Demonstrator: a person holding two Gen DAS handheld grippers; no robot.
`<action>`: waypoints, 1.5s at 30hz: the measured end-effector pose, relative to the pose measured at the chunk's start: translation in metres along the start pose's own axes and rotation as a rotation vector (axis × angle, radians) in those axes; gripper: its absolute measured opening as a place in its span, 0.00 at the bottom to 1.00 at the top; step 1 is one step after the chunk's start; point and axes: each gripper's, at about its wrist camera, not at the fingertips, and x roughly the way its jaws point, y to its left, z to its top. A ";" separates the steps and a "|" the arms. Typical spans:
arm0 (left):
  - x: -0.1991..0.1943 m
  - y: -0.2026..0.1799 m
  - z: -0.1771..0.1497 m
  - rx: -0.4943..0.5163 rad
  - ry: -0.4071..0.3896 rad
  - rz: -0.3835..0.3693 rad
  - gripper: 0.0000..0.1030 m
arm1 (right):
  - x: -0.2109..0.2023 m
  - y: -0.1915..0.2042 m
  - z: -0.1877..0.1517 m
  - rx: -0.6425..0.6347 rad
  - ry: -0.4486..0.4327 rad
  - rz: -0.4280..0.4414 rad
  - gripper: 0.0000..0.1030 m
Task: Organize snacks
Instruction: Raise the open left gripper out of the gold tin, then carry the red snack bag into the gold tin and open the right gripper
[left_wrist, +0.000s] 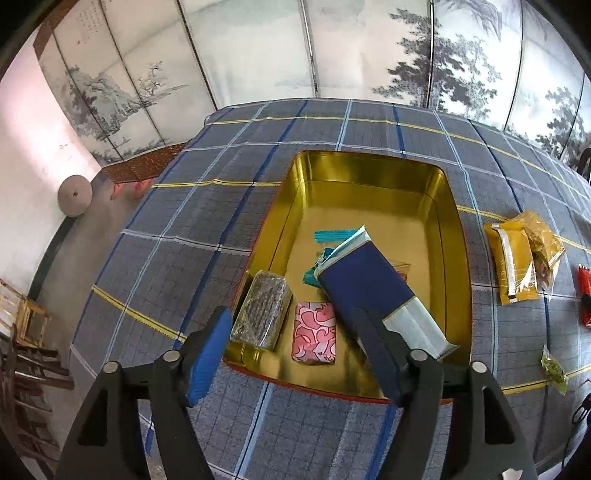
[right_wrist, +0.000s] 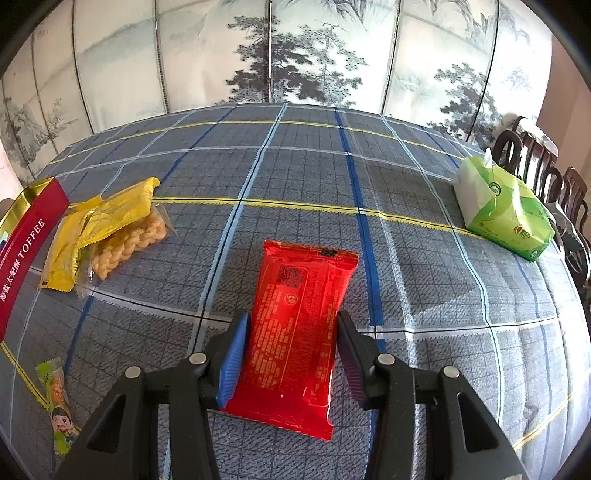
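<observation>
A gold-lined tin (left_wrist: 373, 173) sits on the plaid tablecloth. It holds a dark wrapped block (left_wrist: 260, 310), a pink patterned packet (left_wrist: 314, 332), teal wrappers (left_wrist: 332, 240) and a navy packet (left_wrist: 364, 284) leaning against my right finger. My left gripper (left_wrist: 291, 350) is open above the tin's near edge. In the right wrist view, my right gripper (right_wrist: 291, 350) is open with its fingers either side of a red packet (right_wrist: 299, 317) lying flat on the cloth. The tin's red side (right_wrist: 26, 247) shows at far left.
Yellow snack packets (right_wrist: 107, 229) lie right of the tin, also in the left wrist view (left_wrist: 517, 254). A small green candy packet (right_wrist: 59, 402) lies near left. A green tissue pack (right_wrist: 502, 210) sits far right near dark chairs (right_wrist: 546, 177). A painted screen stands behind.
</observation>
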 end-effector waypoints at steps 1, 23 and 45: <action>-0.001 0.000 -0.001 -0.006 -0.003 0.002 0.68 | -0.001 0.001 0.000 0.004 0.001 -0.002 0.46; -0.018 0.010 -0.023 -0.095 -0.027 -0.011 0.82 | -0.059 0.054 0.028 0.036 -0.084 0.107 0.44; -0.026 0.086 -0.051 -0.257 -0.008 0.067 0.84 | -0.089 0.263 0.038 -0.276 -0.078 0.422 0.44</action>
